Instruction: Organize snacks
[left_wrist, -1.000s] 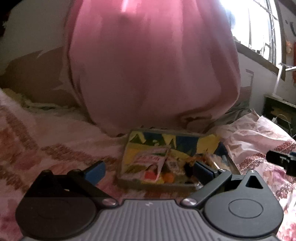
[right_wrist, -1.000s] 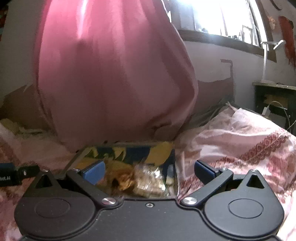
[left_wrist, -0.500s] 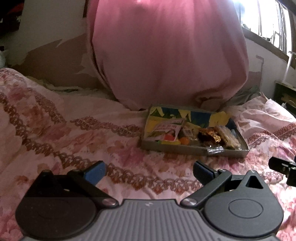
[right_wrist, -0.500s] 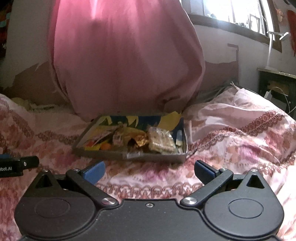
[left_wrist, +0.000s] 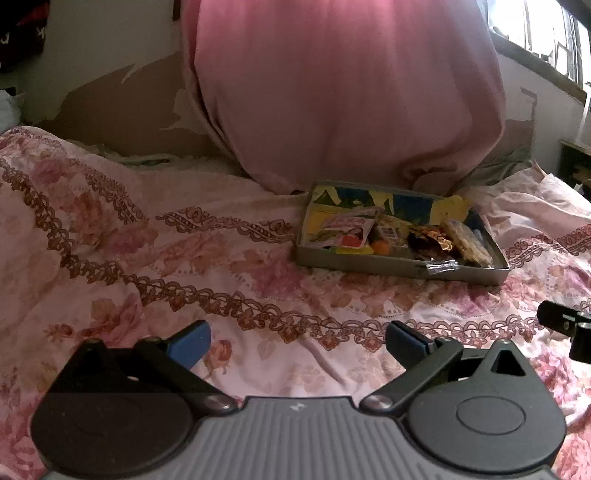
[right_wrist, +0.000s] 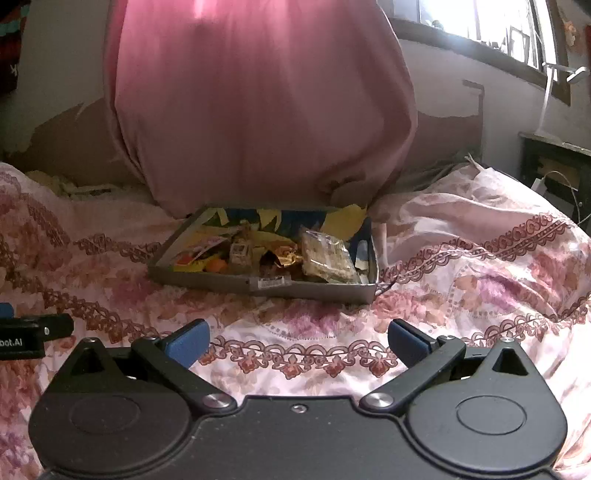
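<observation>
We find the left gripper (left_wrist: 295, 341) and the right gripper (right_wrist: 298, 341) both spread wide and empty, hovering over the floral bedspread (left_wrist: 221, 266), well short of the tray (right_wrist: 310, 290). The shallow tray lies ahead by the pink cushion (right_wrist: 258, 110) and holds the snacks: a printed sachet (left_wrist: 347, 230), an orange piece (right_wrist: 217, 264), a gold-wrapped item (right_wrist: 286, 256) and a clear-wrapped bar (right_wrist: 327, 256). We judge the soft bedding a risk: pressing on a tray edge could tip it and spill the crowded packets.
</observation>
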